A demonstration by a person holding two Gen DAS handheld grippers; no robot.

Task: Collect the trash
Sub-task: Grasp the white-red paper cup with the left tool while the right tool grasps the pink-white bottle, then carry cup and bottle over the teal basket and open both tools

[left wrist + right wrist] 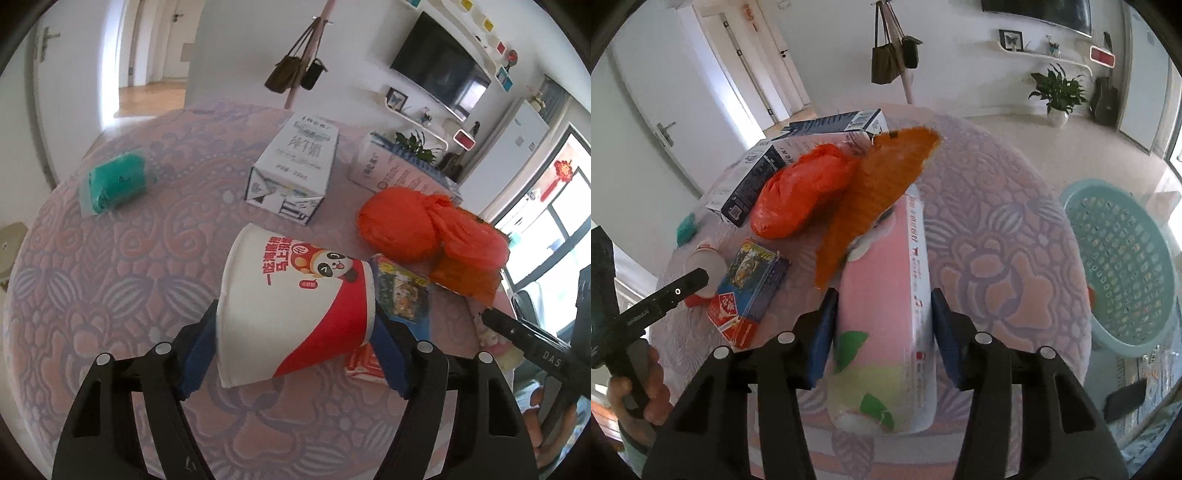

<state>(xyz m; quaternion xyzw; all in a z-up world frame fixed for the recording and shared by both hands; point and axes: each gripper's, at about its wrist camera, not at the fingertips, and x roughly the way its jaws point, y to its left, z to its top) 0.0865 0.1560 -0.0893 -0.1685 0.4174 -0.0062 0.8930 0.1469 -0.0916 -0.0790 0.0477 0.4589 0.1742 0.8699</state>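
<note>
A white and red paper cup [288, 302] with a panda print lies on its side on the patterned tablecloth. My left gripper [295, 314] has its blue pads against the cup's rim and its base. The same cup [701, 266] shows at the left in the right wrist view. A pink soft pack [879, 332] with green leaves lies lengthwise between the pads of my right gripper [883, 295], which touch both its sides. An orange wrapper [879, 192] rests across the far end of the pack.
An orange plastic bag [399, 229], a small blue drink carton [402, 295], a white milk box [291, 166] and a teal packet [114, 184] lie around on the round table [110, 295]. A pale green perforated basket [1141, 345] stands on the floor at the right.
</note>
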